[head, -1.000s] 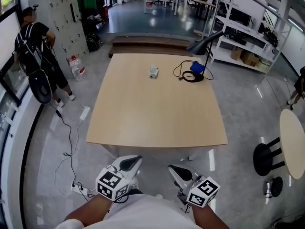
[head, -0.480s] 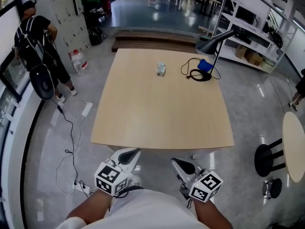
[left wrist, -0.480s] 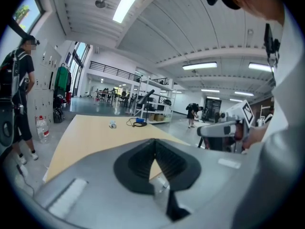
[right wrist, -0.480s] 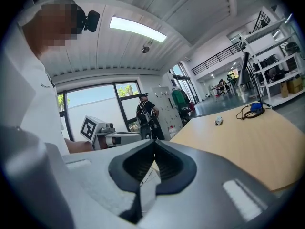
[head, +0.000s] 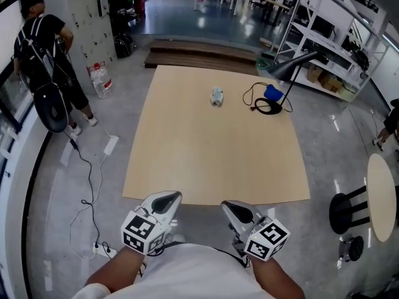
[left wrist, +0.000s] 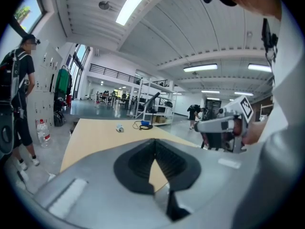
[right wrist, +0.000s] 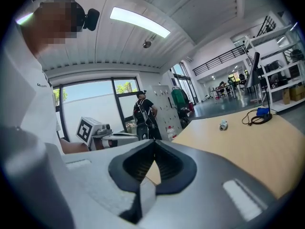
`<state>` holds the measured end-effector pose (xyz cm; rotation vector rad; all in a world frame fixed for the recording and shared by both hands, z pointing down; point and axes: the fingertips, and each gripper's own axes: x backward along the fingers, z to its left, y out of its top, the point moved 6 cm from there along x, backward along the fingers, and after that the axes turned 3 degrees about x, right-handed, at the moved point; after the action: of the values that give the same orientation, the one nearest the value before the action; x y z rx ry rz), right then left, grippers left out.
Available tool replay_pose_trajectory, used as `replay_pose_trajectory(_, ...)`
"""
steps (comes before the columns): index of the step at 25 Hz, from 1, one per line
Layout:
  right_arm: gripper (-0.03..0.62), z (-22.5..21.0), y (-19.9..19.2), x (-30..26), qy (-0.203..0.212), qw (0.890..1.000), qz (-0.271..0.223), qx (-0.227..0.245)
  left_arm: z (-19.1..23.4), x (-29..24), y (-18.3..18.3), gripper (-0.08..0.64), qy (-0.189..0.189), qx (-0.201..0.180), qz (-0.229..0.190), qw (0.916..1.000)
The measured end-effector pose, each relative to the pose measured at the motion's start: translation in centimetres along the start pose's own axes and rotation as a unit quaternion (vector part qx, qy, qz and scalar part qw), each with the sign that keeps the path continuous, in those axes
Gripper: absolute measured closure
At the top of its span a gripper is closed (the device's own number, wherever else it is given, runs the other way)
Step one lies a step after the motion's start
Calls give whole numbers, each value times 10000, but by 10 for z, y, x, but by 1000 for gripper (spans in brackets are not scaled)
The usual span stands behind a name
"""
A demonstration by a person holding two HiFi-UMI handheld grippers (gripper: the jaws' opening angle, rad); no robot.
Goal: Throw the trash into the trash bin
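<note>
Trash [head: 216,96] on table [head: 212,157], long axis seemingly pointing away; left claw [head: 166,199], right claw [head: 232,208] closed, empty

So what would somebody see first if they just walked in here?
The big pale wooden table fills the middle of the head view. Far across it lies one small crumpled piece of trash, with a black desk lamp at the far right corner. At the near edge, the left gripper and right gripper hover shut and empty.
</note>
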<state>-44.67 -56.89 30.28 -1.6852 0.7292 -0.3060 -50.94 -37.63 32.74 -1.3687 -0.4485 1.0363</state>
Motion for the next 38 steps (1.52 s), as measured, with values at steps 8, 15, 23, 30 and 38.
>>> replay_pose_trajectory(8, 591, 4, -2, -25, -201, 9995, 148, -173, 24, -6, 6, 557, -241, 55, 5, 9997)
replay_pose_trajectory(15, 591, -30, 4, -36, -464, 9975, 244, -467, 42, -20, 4, 557, -138, 200, 86, 9997)
replay_pose_trajectory(23, 590, -119, 23, -70, -525, 9964, 258, -617, 67, -50, 19, 557, 247, 229, 162, 9993)
replay_pose_trajectory(30, 552, -195, 23, -112, -482, 9943, 461, -832, 87, -105, 34, 557, 448, 162, 352, 9982)
replay_pose_trajectory(38, 529, -264, 11, -147, -447, 9903, 631, -1153, 94, -176, 40, 557, 425, 43, 711, 9966)
